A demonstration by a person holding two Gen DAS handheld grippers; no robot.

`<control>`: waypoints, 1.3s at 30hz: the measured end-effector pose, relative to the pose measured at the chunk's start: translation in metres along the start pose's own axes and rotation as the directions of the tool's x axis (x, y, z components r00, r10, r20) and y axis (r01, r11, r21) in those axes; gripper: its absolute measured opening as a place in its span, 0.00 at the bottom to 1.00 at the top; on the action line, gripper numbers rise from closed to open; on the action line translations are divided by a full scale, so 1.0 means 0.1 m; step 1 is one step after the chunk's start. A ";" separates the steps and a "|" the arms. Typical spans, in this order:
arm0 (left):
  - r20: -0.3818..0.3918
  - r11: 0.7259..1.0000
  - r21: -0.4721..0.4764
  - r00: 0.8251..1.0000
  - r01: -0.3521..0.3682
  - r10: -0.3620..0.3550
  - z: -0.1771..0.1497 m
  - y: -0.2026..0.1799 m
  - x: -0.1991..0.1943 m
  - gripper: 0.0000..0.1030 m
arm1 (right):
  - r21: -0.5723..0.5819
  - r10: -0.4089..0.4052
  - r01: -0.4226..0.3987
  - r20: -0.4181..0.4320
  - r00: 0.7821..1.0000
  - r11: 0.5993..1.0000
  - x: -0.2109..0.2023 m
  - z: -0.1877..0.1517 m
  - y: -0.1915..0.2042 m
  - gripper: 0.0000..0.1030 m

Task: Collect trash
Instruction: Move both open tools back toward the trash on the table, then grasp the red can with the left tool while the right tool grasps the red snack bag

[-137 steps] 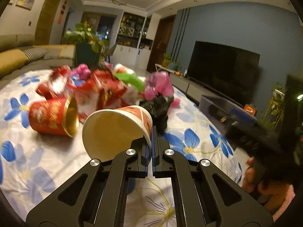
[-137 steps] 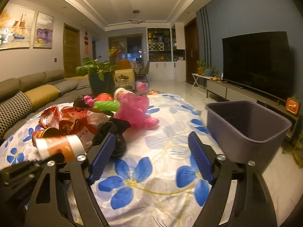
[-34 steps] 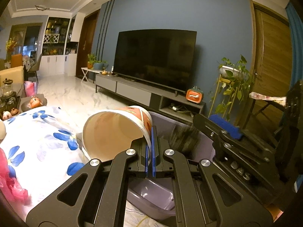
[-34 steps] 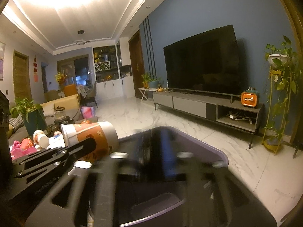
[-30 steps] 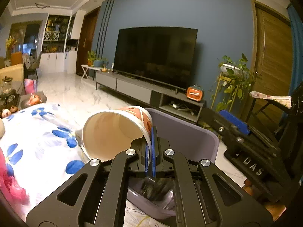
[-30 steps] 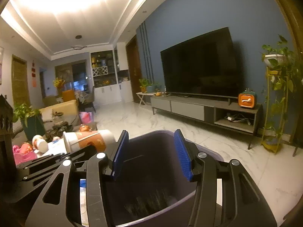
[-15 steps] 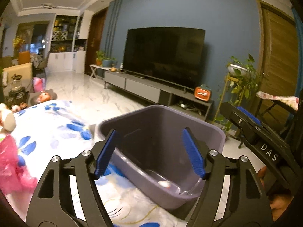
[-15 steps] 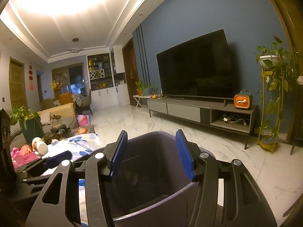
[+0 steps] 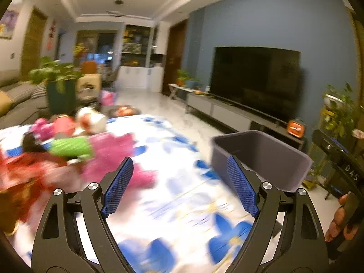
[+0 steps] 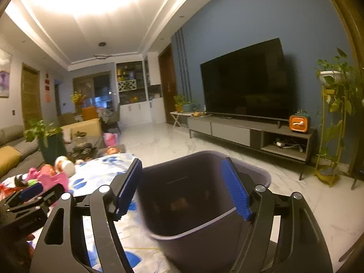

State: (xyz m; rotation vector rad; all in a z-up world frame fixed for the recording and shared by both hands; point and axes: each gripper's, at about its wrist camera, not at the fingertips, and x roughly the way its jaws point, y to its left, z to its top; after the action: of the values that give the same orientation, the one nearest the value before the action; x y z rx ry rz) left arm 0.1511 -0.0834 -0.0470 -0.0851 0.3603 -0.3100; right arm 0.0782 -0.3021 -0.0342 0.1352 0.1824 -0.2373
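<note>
A blurred heap of trash point(image 9: 68, 159), with red wrappers, a pink bag and a green piece, lies on the floral tablecloth. The grey bin point(image 9: 268, 157) stands upright at the table's edge, well apart from the heap.

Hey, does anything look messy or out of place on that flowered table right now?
Yes. Loose trash is heaped at the far left of the flowered tablecloth: pink and red wrappers, something green, a tipped cup. The grey bin stands upright at the table's right edge.

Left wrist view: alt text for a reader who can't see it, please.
The open, empty left tool points over a blue-flowered tablecloth. A blurred pile of trash lies to its left, and a grey bin stands at the table's right edge.
</note>
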 end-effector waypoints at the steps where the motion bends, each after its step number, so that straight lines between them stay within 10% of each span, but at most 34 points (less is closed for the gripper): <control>1: 0.003 1.000 -0.008 1.000 -0.022 0.022 0.00 0.05 -0.06 0.80 | -0.004 0.010 -0.010 -0.001 1.000 1.000 -0.02 -0.01 0.05 0.72; 16: 0.030 0.913 -0.137 0.920 -0.384 0.391 -0.29 1.12 -1.08 0.80 | -0.059 0.207 -0.209 -0.042 0.977 0.976 -0.27 -0.18 0.86 0.74; 29: -0.039 0.862 -0.182 0.879 -0.474 0.475 -0.53 1.63 -1.28 0.78 | -0.141 0.341 -0.351 -0.087 0.936 0.926 -0.40 -0.43 1.67 0.74; 39: -0.119 0.854 -0.181 0.872 -0.489 0.474 -0.66 1.82 -1.19 0.49 | -0.155 0.426 -0.445 -0.142 0.893 0.882 -0.35 -0.64 2.15 0.74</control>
State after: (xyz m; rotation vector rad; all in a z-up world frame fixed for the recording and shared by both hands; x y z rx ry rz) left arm 0.0734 0.1246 -0.0933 -0.1838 0.4703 0.2273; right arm 0.0871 -0.0776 -0.0660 0.0020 0.2715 0.2401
